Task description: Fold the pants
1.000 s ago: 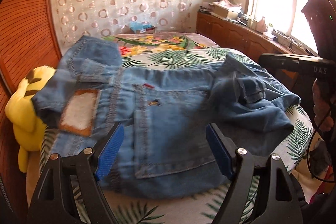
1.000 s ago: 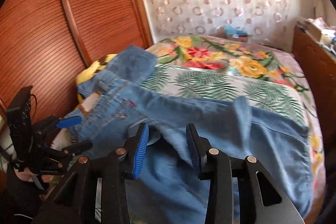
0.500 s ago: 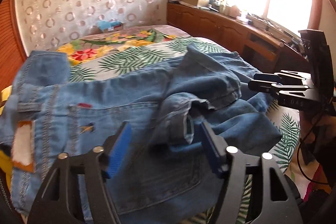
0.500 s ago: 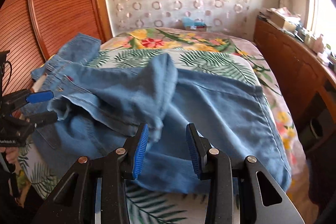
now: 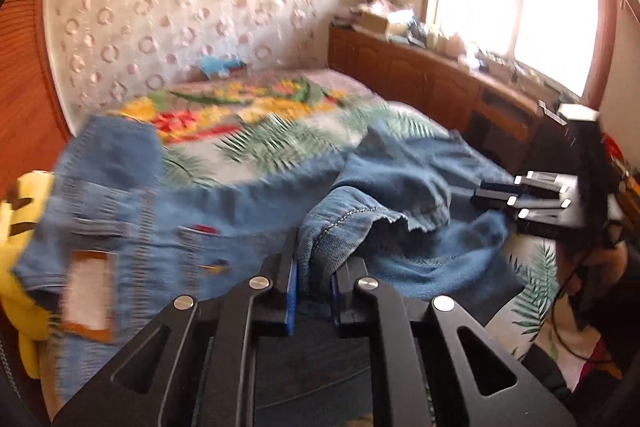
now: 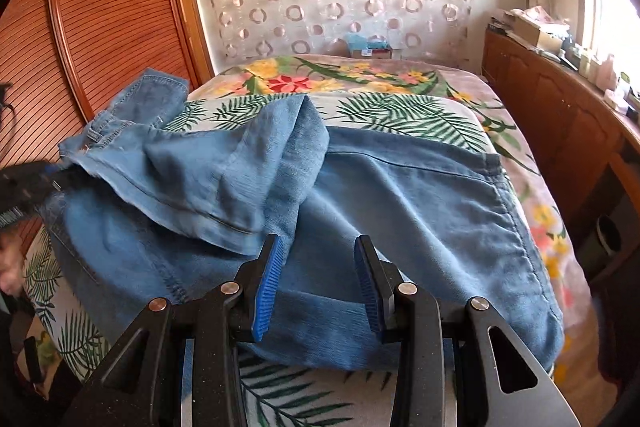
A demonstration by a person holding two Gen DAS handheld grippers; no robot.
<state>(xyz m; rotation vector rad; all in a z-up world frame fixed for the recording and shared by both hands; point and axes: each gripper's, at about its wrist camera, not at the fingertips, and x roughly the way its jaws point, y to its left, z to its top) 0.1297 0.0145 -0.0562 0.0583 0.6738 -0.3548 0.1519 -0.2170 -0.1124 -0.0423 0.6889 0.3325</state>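
Blue denim pants lie spread across the bed, with one leg folded back over the seat. In the left wrist view my left gripper has a bunched, stitched hem of that leg between its blue pads. Its jaws are closing and pinch the cloth. The same gripper shows blurred at the left edge of the right wrist view. My right gripper hovers low over the near side of the pants, open, with nothing between its fingers. It also appears at the right of the left wrist view.
The bed carries a leaf and flower cover. A yellow plush toy sits by the waistband end. A slatted wooden wardrobe door stands on the left. A long wooden cabinet with clutter runs under the window on the right.
My left gripper's wide jaws came together on the folded leg's hem and rose a little. My right gripper swung across the pants and sank, then held still.
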